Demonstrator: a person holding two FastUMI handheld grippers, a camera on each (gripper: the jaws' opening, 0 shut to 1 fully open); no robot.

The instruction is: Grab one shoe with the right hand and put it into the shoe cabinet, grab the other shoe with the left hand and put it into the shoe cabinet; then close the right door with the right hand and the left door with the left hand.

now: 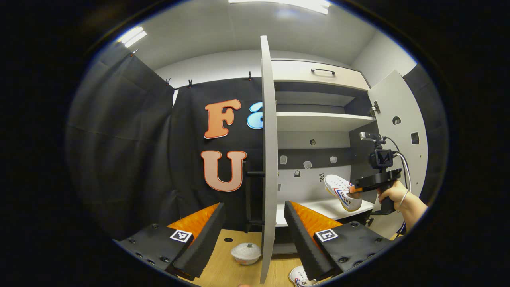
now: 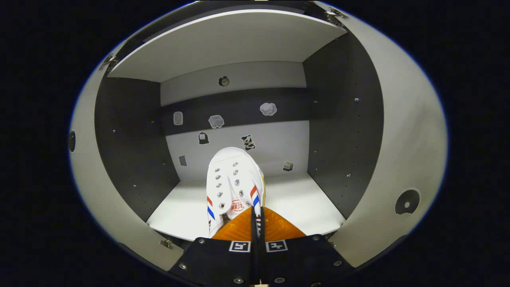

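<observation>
In the left gripper view, the left gripper hangs with jaws released wide, straddling the edge of the left door, above a bowl and the second shoe on the counter. Farther right, the right gripper, jaws clenched on the heel of a white shoe, holds it above the cabinet shelf. In the right gripper view its long axis runs straight away, toe toward the back wall.

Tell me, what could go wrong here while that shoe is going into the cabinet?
1. The right gripper pinches only the back edge of the white sneaker, which hangs tilted above the lower shelf; it might slip or land on its side.
2. The left door stands edge-on right before the open left gripper, which could bump it reaching for the second sneaker on the floor.
</observation>
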